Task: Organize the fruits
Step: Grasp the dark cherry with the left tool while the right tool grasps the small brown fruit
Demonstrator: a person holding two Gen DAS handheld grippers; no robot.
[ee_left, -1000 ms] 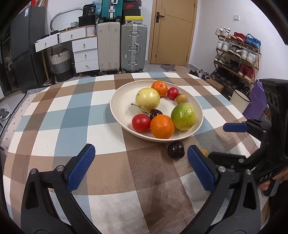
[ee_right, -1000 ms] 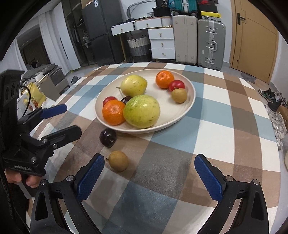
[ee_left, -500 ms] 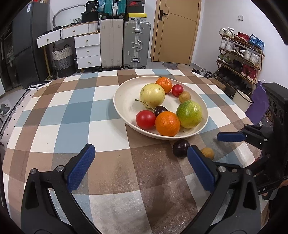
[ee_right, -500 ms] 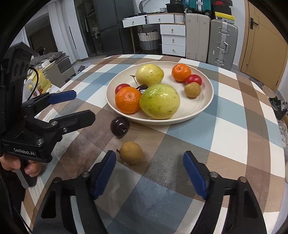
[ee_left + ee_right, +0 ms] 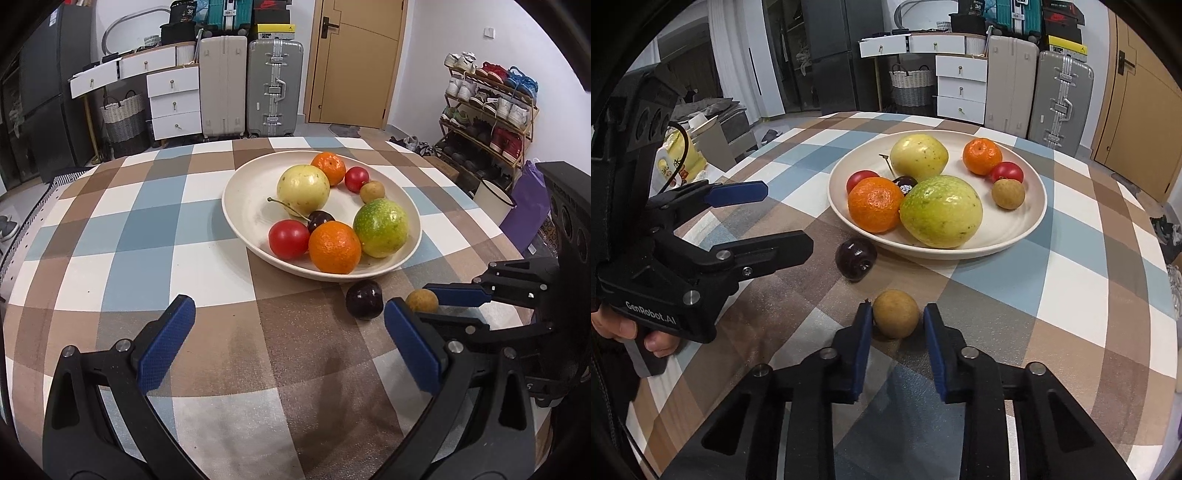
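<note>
The longan (image 5: 895, 313) is round, with no clear long axis, and lies on the checked cloth (image 5: 1071, 280) near the plate (image 5: 1030, 225), beside a dark plum (image 5: 855, 257). The right gripper (image 5: 895, 325) reaches in low and level, its jaws bracketing the longan, left pad touching, right just short. The left gripper (image 5: 284, 332) hovers wide apart.

Left wrist view looks low across the checked table (image 5: 147, 258) toward the plate (image 5: 240, 199); right wrist view faces it from closer, sharing that plate (image 5: 1030, 221).
</note>
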